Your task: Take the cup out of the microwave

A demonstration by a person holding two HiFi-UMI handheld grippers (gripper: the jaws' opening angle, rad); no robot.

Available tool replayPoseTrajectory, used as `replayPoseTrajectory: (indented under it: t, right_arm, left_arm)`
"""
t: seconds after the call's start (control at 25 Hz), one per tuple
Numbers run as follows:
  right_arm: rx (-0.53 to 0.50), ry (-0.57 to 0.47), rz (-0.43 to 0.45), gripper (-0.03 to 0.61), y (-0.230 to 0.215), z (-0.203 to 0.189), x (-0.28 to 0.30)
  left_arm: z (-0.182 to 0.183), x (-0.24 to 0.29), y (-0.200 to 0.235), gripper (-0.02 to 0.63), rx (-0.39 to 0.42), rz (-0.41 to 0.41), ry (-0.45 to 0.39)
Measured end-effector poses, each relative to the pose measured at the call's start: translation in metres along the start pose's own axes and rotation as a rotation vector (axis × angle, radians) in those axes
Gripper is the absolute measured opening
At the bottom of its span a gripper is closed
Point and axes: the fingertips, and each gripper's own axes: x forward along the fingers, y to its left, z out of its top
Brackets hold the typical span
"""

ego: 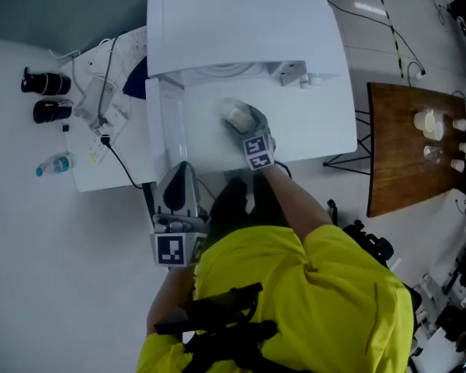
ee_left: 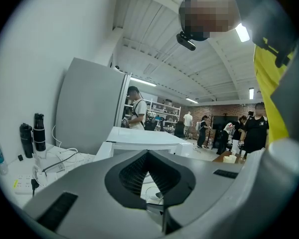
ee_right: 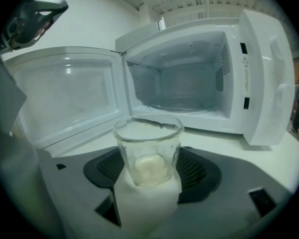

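clerk: item 1, where is the cup?

inspector: the cup point(ee_right: 148, 146) is clear glass with a pale lump at its bottom (i cannot tell what it is). it stands upright between the jaws of the right gripper point(ego: 247, 127). the pads press on its lower wall from both sides, which looks like a firm hold in the right gripper view. it is outside the microwave point(ee_right: 254, 68), in front of the opening and over the white table point(ee_right: 229, 146).

clerk: and the microwave itself?

inspector: the door point(ee_right: 65, 91) is swung wide open to the left. the cavity point(ee_right: 184, 78) is empty apart from its turntable point(ee_right: 182, 106).

clerk: item 2, the other tool?

inspector: the left gripper point(ego: 179, 193) hangs low by the table's near edge, well apart from the cup. its jaws are drawn together at the tips with nothing between them.

clerk: which step is in hand?

inspector: in my judgement the removal proper is done, and the step in hand is the carry away from the opening. 1 step is left, which is setting the cup down.

clerk: what does that call for?

inspector: it needs a bare patch of table out of the door's swing. the cup should be held upright and lowered until its base rests flat, and only then should the jaws be eased apart. whether the base touches the table now, i cannot tell.
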Motion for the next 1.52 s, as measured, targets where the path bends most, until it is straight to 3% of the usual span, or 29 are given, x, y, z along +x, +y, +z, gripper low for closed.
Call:
replayPoseTrajectory:
  t: [0.16,0.2,0.24,0.28,0.44,0.52,0.64,0.72,0.84,0.92,1.04,1.2,1.32,1.52]
  right_arm:
    - [-0.035,0.015,-0.003,0.341,0.003,-0.004,0.004]
    - [-0.031,0.021,0.006,0.372,0.005,-0.005,0.005]
    - [-0.026,0.031,0.016,0.462,0.007,-0.006,0.006]
    - [-0.025,0.042,0.02,0.511,0.008,-0.007,0.004]
    - [0.011,0.028,-0.011,0.511,-0.006,0.007,-0.046]
    - [0.082,-0.006,0.016,0.511,-0.006,0.03,-0.1]
    - [0.129,-0.151,0.048,0.502,-0.009,0.107,-0.185]
    - [0.088,-0.27,0.035,0.481,-0.009,0.17,-0.239]
    - [0.059,-0.434,-0.018,0.282,-0.007,0.238,-0.321]
    - [0.074,-0.526,-0.059,0.138,-0.004,0.26,-0.371]
    - [0.044,-0.598,-0.112,0.006,0.013,0.261,-0.435]
    - [0.035,-0.591,-0.105,0.005,0.048,0.24,-0.51]
    - [0.071,-0.568,-0.174,0.003,0.049,0.218,-0.552]
    - [0.097,-0.553,-0.241,0.003,0.065,0.2,-0.555]
  left_arm:
    - [-0.002,-0.001,0.001,-0.009,0.006,-0.01,0.004]
    - [-0.002,-0.001,0.002,-0.009,0.005,-0.013,0.004]
    - [-0.002,-0.002,0.002,-0.009,0.004,-0.018,0.001]
    - [-0.001,-0.002,0.002,-0.009,0.004,-0.023,-0.003]
    - [0.01,-0.006,0.005,-0.009,0.009,-0.043,-0.028]
    - [0.017,-0.011,0.008,-0.009,0.007,-0.055,-0.033]
    - [0.03,-0.021,0.009,-0.008,0.002,-0.081,-0.023]
    - [0.044,-0.031,0.006,-0.008,0.02,-0.093,-0.033]
    - [0.067,-0.056,-0.005,-0.008,0.036,-0.101,-0.07]
    - [0.08,-0.075,-0.015,-0.008,0.048,-0.106,-0.102]
    - [0.092,-0.107,-0.036,-0.008,0.064,-0.116,-0.141]
    - [0.088,-0.149,-0.064,-0.008,0.046,-0.142,-0.136]
    - [0.089,-0.167,-0.075,-0.008,0.059,-0.161,-0.126]
    - [0.1,-0.165,-0.057,-0.009,0.067,-0.199,-0.184]
